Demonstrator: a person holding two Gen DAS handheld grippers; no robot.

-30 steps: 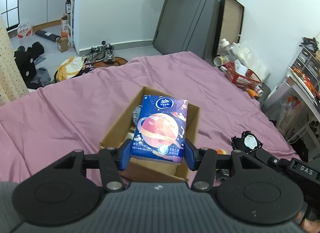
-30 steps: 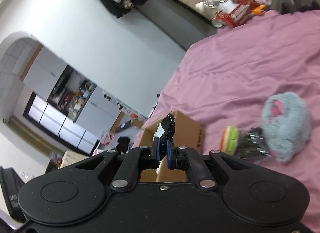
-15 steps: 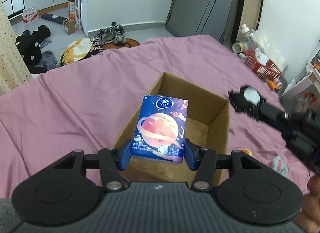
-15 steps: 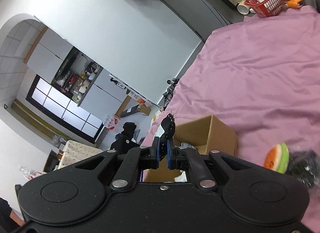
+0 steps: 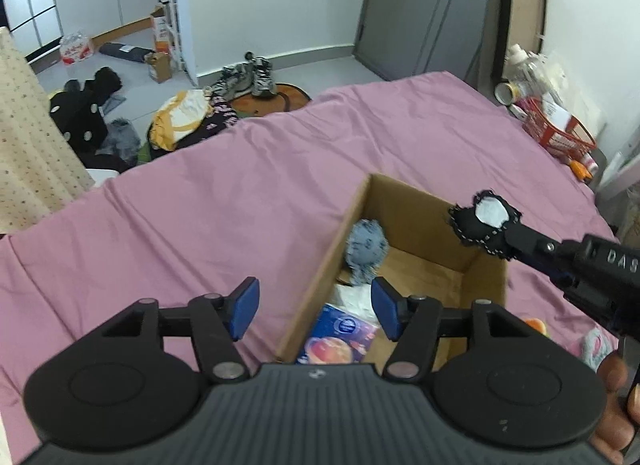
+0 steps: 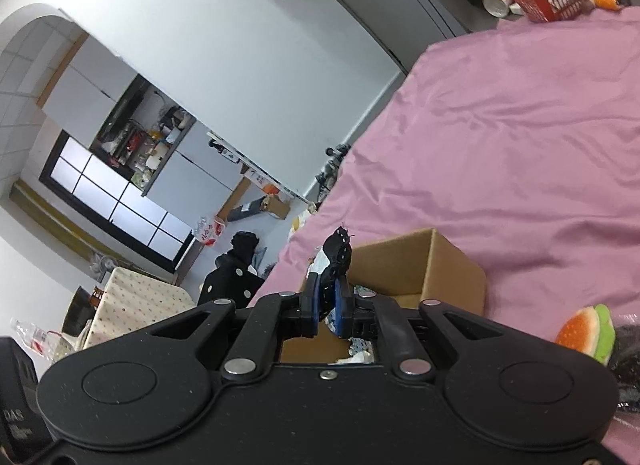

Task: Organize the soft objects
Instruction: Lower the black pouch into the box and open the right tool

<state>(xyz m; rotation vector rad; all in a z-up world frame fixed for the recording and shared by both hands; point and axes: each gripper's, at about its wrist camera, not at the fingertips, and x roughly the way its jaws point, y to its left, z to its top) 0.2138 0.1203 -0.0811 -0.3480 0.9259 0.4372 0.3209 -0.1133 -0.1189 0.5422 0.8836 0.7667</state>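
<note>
Blue tissue pack dropped, apparently into box; left claw opened.

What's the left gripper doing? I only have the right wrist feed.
Observer: The left gripper is open, with nothing between its pads.
Operator: Tissue pack?
Observer: The tissue pack lies inside the cardboard box, at the near end.
Operator: Where's my black patch relative to the box?
Observer: The right gripper is shut on the black patch. In the left wrist view the patch hangs over the box's right rim, above the opening. A grey-blue plush is also in the box.
</note>
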